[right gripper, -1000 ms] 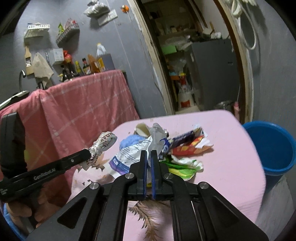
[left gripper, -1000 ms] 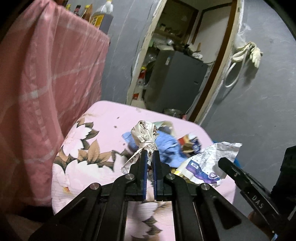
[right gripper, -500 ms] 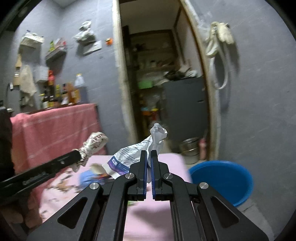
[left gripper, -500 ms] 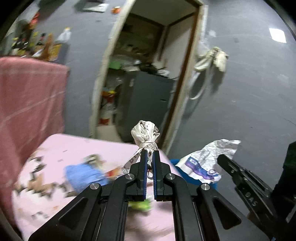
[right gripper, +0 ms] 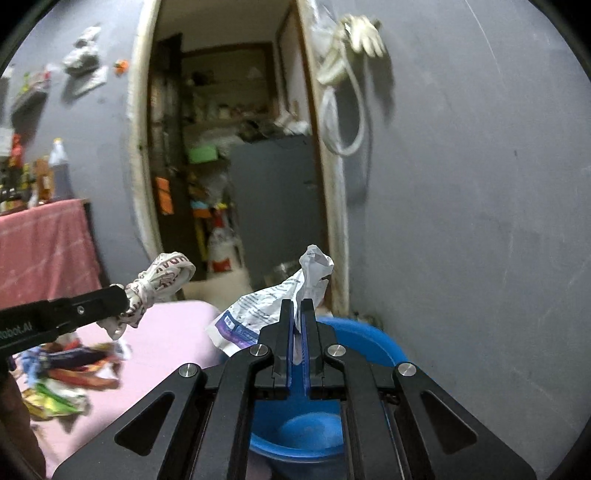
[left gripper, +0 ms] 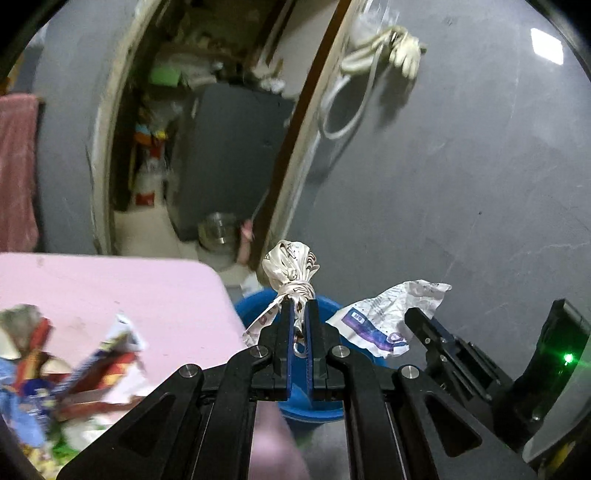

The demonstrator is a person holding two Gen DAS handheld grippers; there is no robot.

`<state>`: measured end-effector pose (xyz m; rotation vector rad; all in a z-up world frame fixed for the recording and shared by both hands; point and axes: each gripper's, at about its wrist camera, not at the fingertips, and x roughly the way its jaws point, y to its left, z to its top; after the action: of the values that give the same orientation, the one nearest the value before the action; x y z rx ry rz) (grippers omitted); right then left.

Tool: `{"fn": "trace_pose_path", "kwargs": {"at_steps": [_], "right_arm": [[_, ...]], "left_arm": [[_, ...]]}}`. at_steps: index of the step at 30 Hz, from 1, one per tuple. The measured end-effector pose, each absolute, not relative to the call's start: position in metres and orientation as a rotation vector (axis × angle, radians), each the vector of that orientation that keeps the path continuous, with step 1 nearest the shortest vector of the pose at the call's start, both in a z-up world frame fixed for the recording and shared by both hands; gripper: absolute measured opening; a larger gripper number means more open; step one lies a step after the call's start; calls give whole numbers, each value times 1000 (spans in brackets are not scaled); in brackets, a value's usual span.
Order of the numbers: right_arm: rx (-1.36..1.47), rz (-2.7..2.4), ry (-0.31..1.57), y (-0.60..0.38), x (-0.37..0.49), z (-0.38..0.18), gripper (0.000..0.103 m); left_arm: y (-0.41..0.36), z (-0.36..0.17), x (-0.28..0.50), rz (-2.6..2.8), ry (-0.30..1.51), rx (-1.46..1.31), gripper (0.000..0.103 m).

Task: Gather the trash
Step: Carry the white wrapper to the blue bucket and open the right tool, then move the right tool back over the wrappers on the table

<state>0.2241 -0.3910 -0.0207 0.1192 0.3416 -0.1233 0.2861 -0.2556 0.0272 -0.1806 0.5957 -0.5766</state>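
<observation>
Grippers: two, left gripper (left gripper: pixel 299 306) and right gripper (right gripper: pixel 297 306)
Items held: two, one per gripper; knotted bag (left gripper: pixel 290 269) in the left, crumpled white wrapper (right gripper: pixel 273 306) in the right
Blue basins: one, blue basin (right gripper: pixel 362 336), beside the table
Tables: one, pink table (left gripper: pixel 122 288)
Loose wrappers on table: a heap (right gripper: pixel 62 373), several pieces, blurred, exact count not readable
Pink cloths: one, pink cloth (right gripper: pixel 40 243), draped at left
Bottles above the cloth: a row (right gripper: pixel 26 177), blurred, count not readable
Doorways: one, doorway (right gripper: pixel 229 147)
Gloves on wall: one bunch, gloves (right gripper: pixel 364 33), number unclear
</observation>
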Motion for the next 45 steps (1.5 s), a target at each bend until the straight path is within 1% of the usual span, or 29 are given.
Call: {"fn": "trace_pose_path", "kwargs": {"at_steps": [6,9,11,13,14,16,20,21,23,24,25,27,29,30,31,32,33,34,35,37,38,40,42,44,45], "right_arm": [[172,-153,438,-411,241,-51,3],[188,-149,491,-417,253,-64,4],[208,-137,527,-420,258,-72,5],[221,-135,546,-425,264,-75,6],[230,-132,556,-426,264,-77,7],[242,-128,564,-428,263,-79,10],[256,-121,549,-432,257,-75,22],[257,-118,541,-433,257,-74,22],[249,-117,515,-432,254,-66,22],[245,-115,497,-431,252,-61,24],[241,-113,477,-429,249,-55,26],[230,-110,424,-425,240,-42,42],[215,-106,362,-418,227,-25,48],[209,-104,342,-416,223,-21,49],[200,-100,317,-411,217,-13,50],[194,-95,298,-407,212,-6,53],[193,-90,283,-404,208,-1,60],[193,-83,268,-400,203,3,65],[189,-74,245,-395,197,9,73],[183,-60,220,-387,188,16,77],[180,-47,208,-382,183,21,80],[181,-26,200,-375,178,26,85],[178,-5,190,-365,175,33,94],[165,17,176,-353,167,37,98],[160,24,173,-348,165,40,100]], "left_arm": [[-284,-7,324,-561,758,-174,4],[-293,-21,334,-537,808,-173,5],[-294,-30,341,-527,842,-180,7],[-292,-40,348,-517,865,-186,11],[-291,-44,349,-511,874,-191,12],[-288,-48,351,-509,885,-195,18],[-281,-44,342,-504,875,-204,18],[-278,-40,339,-503,864,-210,18],[-271,-31,328,-506,827,-221,23],[-267,-27,324,-505,806,-224,30],[-261,-22,318,-504,776,-229,35],[-252,-12,308,-499,723,-231,36],[-242,-1,298,-486,672,-219,36],[-237,4,293,-481,650,-216,39],[-232,10,289,-475,628,-215,45],[-224,16,283,-467,601,-217,48],[-219,21,279,-458,579,-216,50],[-213,26,273,-448,558,-213,51],[-208,31,269,-440,538,-207,51],[-195,41,259,-416,503,-194,60],[-188,46,255,-409,487,-196,63],[-173,53,246,-391,453,-203,75],[-159,61,235,-371,427,-205,77],[-145,64,221,-350,409,-203,82],[-140,65,215,-338,402,-204,88]]}}
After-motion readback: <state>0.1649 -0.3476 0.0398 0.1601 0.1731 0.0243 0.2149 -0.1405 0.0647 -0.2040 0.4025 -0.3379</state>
